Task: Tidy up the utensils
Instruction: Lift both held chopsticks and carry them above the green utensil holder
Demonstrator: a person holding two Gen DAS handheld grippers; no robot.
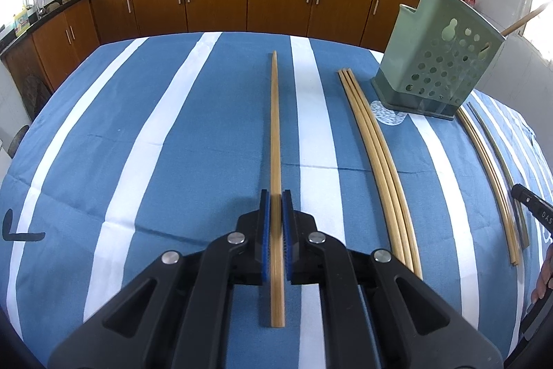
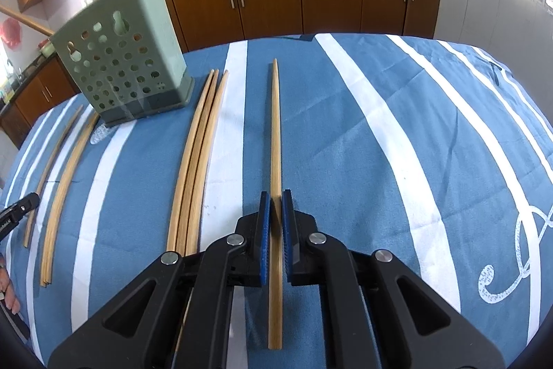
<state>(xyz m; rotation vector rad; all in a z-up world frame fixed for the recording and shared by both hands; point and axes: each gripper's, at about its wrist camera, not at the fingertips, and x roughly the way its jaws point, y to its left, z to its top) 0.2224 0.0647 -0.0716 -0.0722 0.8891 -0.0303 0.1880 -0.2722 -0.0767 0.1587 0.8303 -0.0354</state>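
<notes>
Both grippers, left and right, are each clamping a bamboo chopstick, while loose chopsticks are lying beside the green perforated holder.

My left tool straddles one chopstick on the worktop; three chopsticks lie right; holder far right.

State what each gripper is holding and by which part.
The left gripper and the right gripper each clamp a single chopstick toward its thick end, with the thin tip pointing away.
</notes>
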